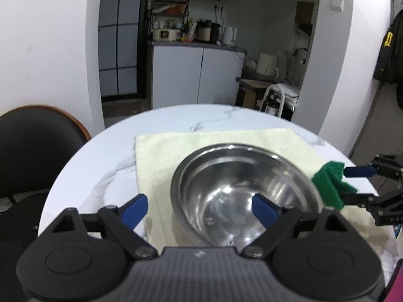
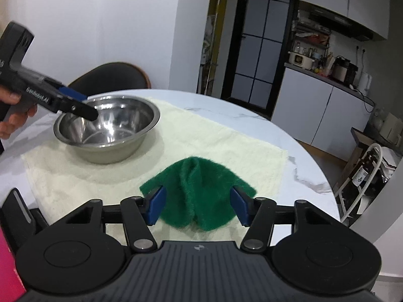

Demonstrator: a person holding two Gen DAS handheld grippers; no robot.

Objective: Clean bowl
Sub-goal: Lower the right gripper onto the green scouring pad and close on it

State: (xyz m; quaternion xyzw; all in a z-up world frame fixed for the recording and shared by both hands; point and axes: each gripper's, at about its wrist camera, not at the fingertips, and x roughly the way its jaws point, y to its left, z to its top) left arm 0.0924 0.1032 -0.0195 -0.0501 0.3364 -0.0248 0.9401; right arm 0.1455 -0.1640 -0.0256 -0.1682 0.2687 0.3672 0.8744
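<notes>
A steel bowl (image 1: 244, 191) (image 2: 108, 125) stands upright on a cream towel (image 1: 161, 151) (image 2: 226, 146). My left gripper (image 1: 200, 210) (image 2: 88, 107) is open and straddles the bowl's near rim, with one blue finger inside the bowl and the other outside. To the right of the bowl, my right gripper (image 1: 345, 185) (image 2: 197, 207) is shut on a green scouring pad (image 1: 327, 188) (image 2: 199, 183). The pad is bunched between the fingers and held just above the towel, beside the bowl's rim.
The towel lies on a round white marble table (image 1: 100, 156) (image 2: 302, 156). A black chair (image 1: 32, 151) (image 2: 110, 75) stands at the table's edge. A hand (image 2: 15, 118) holds the left gripper's handle. Beyond the table are a doorway and kitchen cabinets (image 1: 196, 73).
</notes>
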